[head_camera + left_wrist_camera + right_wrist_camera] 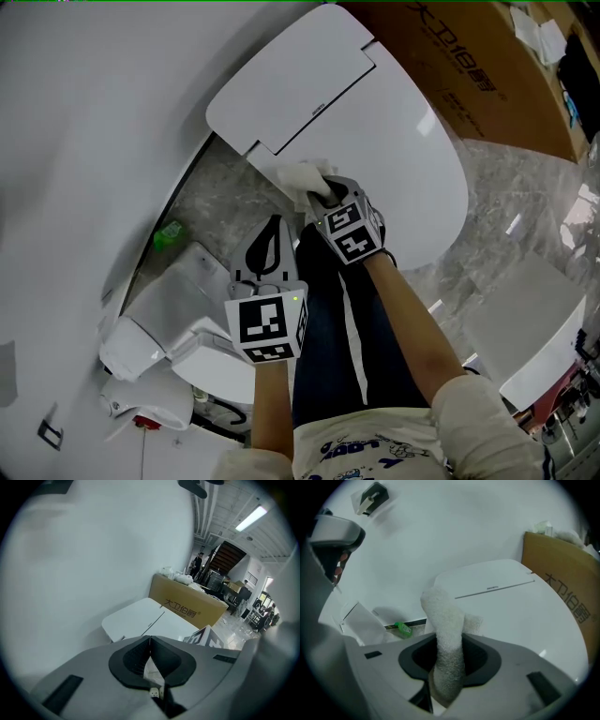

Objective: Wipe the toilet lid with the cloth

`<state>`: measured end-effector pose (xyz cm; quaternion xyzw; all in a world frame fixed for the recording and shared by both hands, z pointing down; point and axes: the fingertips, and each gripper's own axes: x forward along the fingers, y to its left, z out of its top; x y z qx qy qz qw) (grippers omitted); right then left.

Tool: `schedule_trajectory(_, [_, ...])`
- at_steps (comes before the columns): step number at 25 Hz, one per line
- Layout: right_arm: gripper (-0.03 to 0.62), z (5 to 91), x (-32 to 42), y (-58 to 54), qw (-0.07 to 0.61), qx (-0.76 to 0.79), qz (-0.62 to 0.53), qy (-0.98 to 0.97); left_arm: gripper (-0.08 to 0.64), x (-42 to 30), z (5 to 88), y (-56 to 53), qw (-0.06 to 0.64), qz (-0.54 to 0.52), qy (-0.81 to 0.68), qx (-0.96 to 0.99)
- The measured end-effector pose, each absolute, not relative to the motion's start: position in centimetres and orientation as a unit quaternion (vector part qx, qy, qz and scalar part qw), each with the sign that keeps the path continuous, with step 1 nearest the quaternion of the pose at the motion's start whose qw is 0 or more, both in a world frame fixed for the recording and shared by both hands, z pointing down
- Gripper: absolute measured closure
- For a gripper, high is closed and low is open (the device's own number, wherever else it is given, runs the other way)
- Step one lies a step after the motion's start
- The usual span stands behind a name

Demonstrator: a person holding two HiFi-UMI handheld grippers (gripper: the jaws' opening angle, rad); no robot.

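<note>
The white toilet lid (375, 122) lies closed at the upper middle of the head view, against a white wall. At its near left edge sits a white fluffy cloth (298, 176), and my right gripper (323, 195) is shut on it. In the right gripper view the cloth (445, 634) stands up between the jaws, its top over the edge of the lid (511, 606). My left gripper (269, 246) hovers just left of and behind the right one, shut with nothing in it. The left gripper view looks toward the lid (140, 618) over the closed tips of the left gripper (150, 639).
A brown cardboard box (469, 66) stands right behind the toilet. A small green object (169, 234) lies by the wall on the marble floor. White fixtures stand at lower left (178, 309) and at right (534, 319). The person's dark trouser leg (328, 328) is below the grippers.
</note>
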<state>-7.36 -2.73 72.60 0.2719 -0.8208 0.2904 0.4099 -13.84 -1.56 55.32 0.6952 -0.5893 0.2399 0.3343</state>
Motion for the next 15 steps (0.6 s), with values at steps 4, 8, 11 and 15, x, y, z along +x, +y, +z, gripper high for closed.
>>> schedule_trajectory(4, [0.469, 72.7, -5.4, -1.4, 0.408, 0.283, 0.302, -0.814, 0.555, -12.6, 55.5, -2.0, 0.332, 0.245, -0.578, 0.704])
schedule_trajectory(8, [0.469, 72.8, -3.2, 0.1, 0.411, 0.286, 0.305, -0.810, 0.557, -11.3, 55.7, -2.3, 0.330, 0.252, -0.568, 0.711])
schedule_trajectory(11, [0.469, 73.0, -1.4, 1.4, 0.416, 0.286, 0.303, -0.808, 0.555, -10.4, 55.8, -2.6, 0.329, 0.257, -0.560, 0.716])
schedule_trajectory(15, [0.469, 72.9, 0.6, 2.8, 0.413, 0.296, 0.307, -0.805, 0.555, -9.3, 55.8, -3.0, 0.325, 0.261, -0.550, 0.724])
